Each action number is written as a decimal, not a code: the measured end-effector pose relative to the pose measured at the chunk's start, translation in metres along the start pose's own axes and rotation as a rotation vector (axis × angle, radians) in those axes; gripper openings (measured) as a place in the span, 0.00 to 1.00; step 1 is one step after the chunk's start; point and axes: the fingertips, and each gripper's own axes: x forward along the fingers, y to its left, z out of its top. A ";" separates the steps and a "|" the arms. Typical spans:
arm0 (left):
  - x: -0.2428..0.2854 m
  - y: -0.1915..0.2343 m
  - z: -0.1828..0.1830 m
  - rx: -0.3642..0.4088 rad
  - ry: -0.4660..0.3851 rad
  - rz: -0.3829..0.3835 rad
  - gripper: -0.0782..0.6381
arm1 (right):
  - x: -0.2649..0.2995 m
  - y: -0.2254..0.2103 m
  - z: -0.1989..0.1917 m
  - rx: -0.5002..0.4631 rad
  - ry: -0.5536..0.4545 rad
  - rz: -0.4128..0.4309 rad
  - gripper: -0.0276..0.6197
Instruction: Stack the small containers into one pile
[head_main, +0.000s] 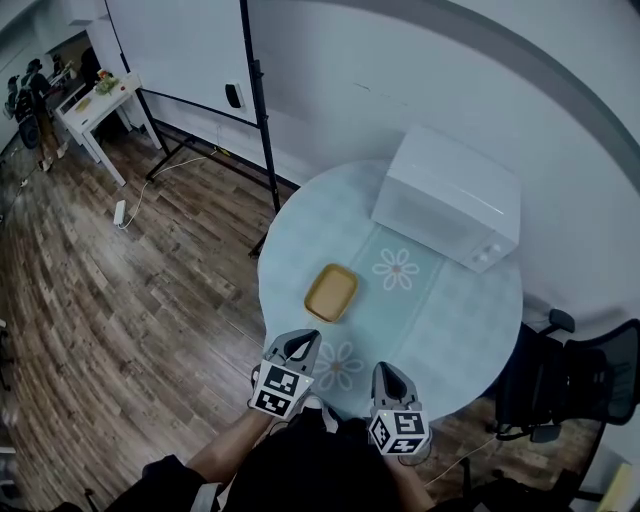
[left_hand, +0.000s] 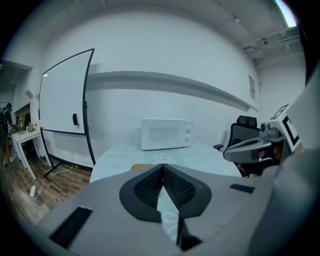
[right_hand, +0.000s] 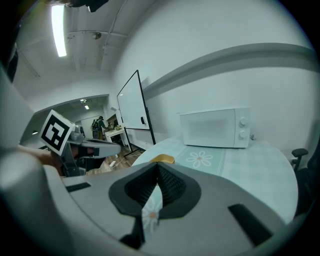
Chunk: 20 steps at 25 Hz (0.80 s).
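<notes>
**A:** Where is the yellow container (head_main: 331, 292)?

**B:** It is on the round table (head_main: 470, 330), left of the middle, flat on the pale cloth with the daisy print. From above it looks like a shallow tray with rounded corners. I cannot tell whether it is a single piece or several nested together.

**A:** And the grippers?

**B:** Both are at the near edge of the table. The left gripper (head_main: 303, 340) is on the left and the right gripper (head_main: 385, 370) is a little to its right and nearer to the person. Both point toward the far side.

**A:** Is either one holding anything?

**B:** No. In the left gripper view the two dark ribbed pads (left_hand: 150, 186) meet at their tips with nothing between them. The right gripper view shows its pads (right_hand: 172, 186) closed on each other in the same way.

**A:** How does the container sit relative to those fingers?

**B:** It lies beyond both grippers and touches neither. It is just ahead of the left gripper's tips and slightly to their right. From the right gripper it lies farther off and to the left. In each gripper view only a yellow sliver shows over the closed tips.

**A:** What else is around?

**B:** A white microwave (head_main: 447, 198) stands on the far right of the table, well apart from the container. A whiteboard (head_main: 180, 50) stands far left, and an office chair (head_main: 570, 385) is on the right.
</notes>
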 end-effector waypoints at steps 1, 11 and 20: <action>-0.003 0.000 -0.002 -0.002 0.003 0.006 0.13 | -0.001 0.002 0.001 -0.001 -0.001 0.007 0.08; -0.022 -0.004 -0.012 -0.041 0.016 0.078 0.13 | -0.009 0.011 0.003 -0.043 0.020 0.069 0.08; -0.035 -0.029 -0.014 -0.048 0.030 0.126 0.13 | -0.023 0.005 0.010 -0.072 0.021 0.138 0.08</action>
